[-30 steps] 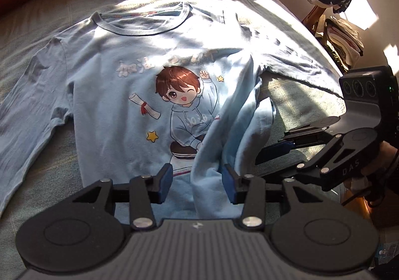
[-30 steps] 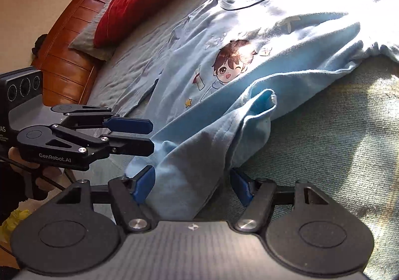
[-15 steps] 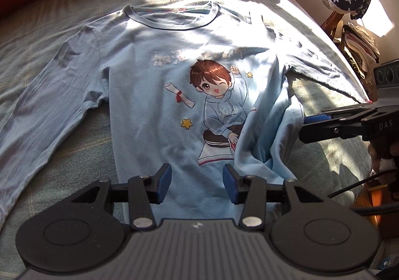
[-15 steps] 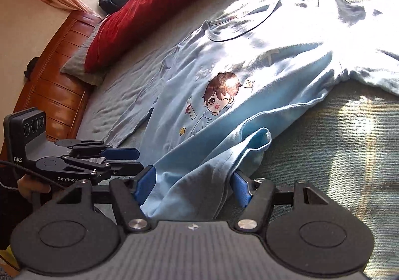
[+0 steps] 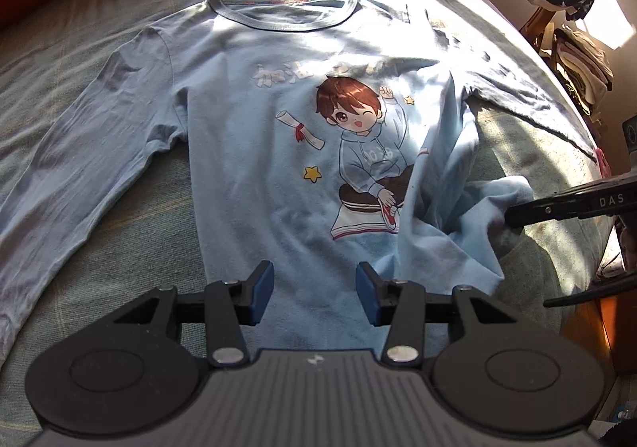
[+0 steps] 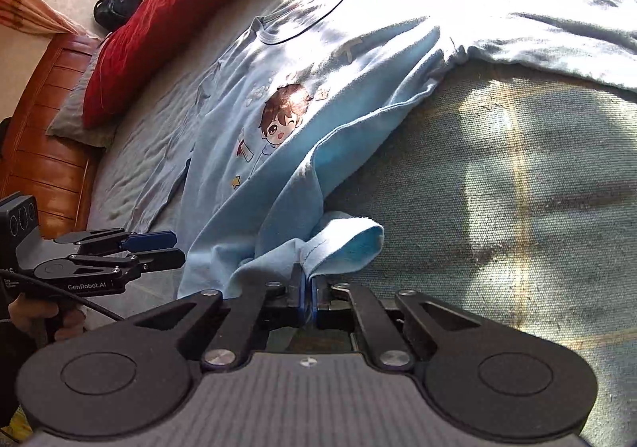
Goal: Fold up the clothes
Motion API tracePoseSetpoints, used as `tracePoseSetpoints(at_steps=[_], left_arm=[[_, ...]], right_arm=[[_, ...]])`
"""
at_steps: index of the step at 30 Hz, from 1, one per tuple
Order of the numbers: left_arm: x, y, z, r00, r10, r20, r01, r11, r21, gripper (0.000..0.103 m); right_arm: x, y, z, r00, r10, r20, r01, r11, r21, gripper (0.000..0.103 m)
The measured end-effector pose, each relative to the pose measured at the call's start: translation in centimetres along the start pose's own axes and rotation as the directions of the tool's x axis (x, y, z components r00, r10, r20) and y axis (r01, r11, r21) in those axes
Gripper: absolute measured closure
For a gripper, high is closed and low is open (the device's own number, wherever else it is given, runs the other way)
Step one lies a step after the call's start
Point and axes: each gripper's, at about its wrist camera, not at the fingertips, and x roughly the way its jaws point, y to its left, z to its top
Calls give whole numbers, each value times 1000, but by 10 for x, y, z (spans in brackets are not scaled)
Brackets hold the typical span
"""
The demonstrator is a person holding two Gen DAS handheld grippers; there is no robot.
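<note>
The left tool [image 5: 314, 289] hovers released, blue pads spread wide over the hem at 6 o'clock of a light-blue long-sleeved shirt [image 5: 254, 152] lying face up on the grey woven bed [image 5: 99, 248]. The soft jersey carries a cartoon boy print [image 5: 366, 152]. At 3 o'clock the right tool [image 6: 309, 289] is clenched on the shirt's crumpled lower corner [image 6: 342, 244].

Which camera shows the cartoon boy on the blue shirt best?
The left wrist view: the cartoon boy faces the camera, whole apart from one edge under a fold. In the right wrist view, he is smaller, slanted, and mostly hidden below the face.
</note>
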Motion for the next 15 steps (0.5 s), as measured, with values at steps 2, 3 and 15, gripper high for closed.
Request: tracePoseSetpoints(at_steps=[2, 3, 15], left_arm=[[0, -1, -3, 1000, -2, -10, 2, 1000, 9, 58], [1, -2, -4, 1000, -2, -15, 3, 1000, 13, 58], [3, -14, -20, 997, -15, -71, 21, 997, 74, 58]], right_arm=[[-14, 0, -12, 1000, -25, -2, 25, 999, 20, 100], [-21, 0, -18, 999, -37, -2, 37, 999, 33, 100], [-72, -7, -76, 976, -208, -62, 216, 962, 170, 100]])
